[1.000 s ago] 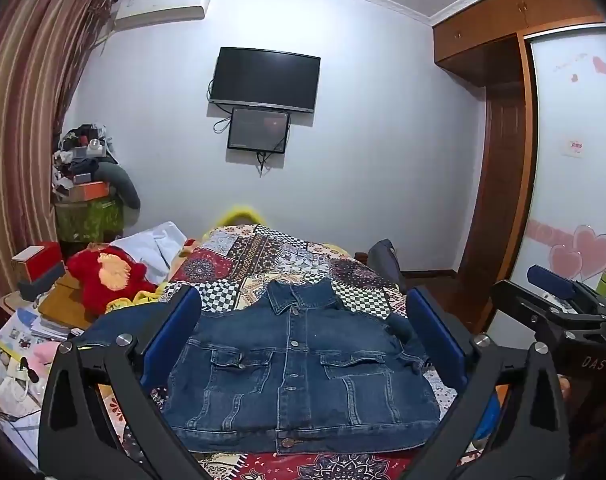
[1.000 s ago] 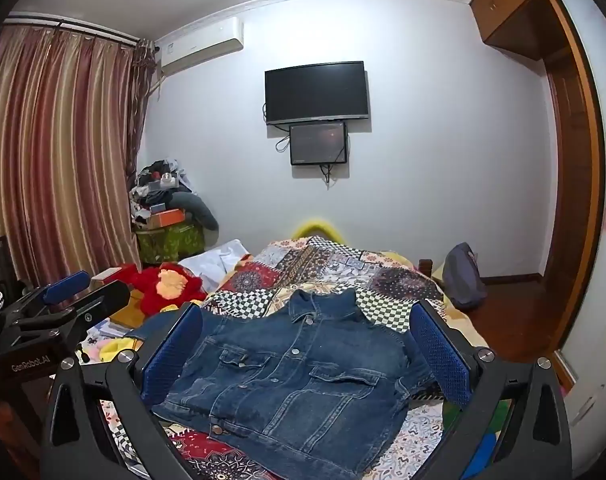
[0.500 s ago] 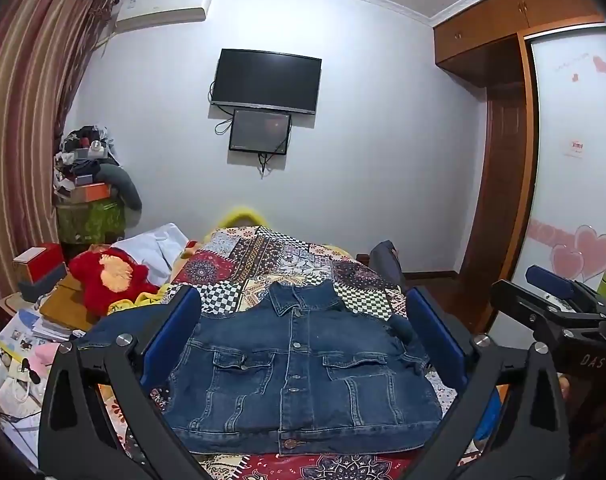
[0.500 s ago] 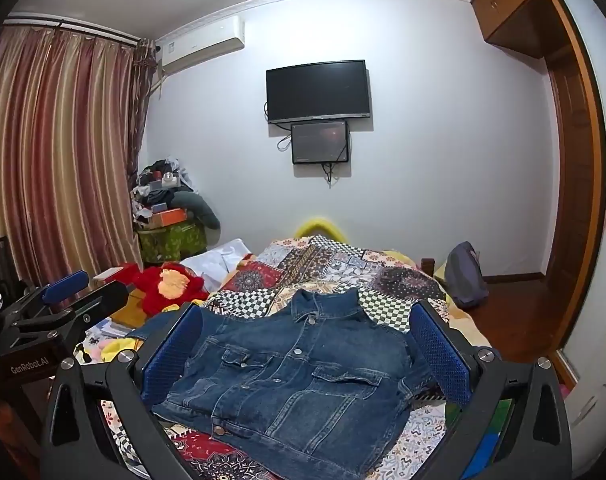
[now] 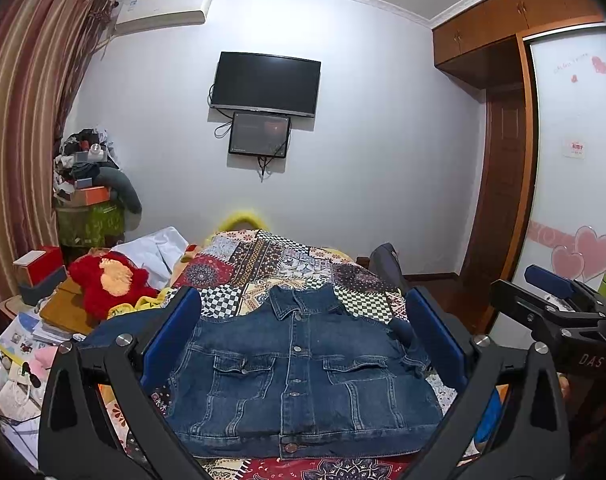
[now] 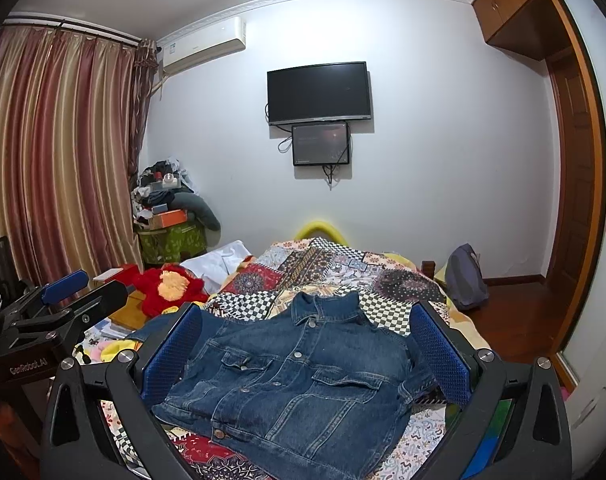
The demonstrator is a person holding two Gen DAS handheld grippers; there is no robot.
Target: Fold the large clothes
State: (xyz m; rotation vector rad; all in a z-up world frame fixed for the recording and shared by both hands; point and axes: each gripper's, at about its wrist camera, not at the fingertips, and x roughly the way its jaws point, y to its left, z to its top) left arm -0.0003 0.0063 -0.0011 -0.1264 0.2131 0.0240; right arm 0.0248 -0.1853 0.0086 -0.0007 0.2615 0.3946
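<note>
Bedroom with patchwork-quilted bed [image 5: 287, 256] filling the middle; denim jacket [image 5: 299, 376] is lying flat and buttoned, front up, at bed's near edge, collar toward the far wall. Left gripper [image 5: 303, 340] and right gripper [image 6: 305, 348] are hovering above it, both spread wide, gripping nothing

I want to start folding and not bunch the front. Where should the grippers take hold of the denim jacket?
Probably at the shoulder seams. The jacket lies flat, buttoned, front up, collar away on the quilt, its sleeves out to the sides. Bring the left gripper in from the left edge and the right gripper from the right, jaws open, each pinching one shoulder edge. The thick hem would be harder to pinch.
</note>
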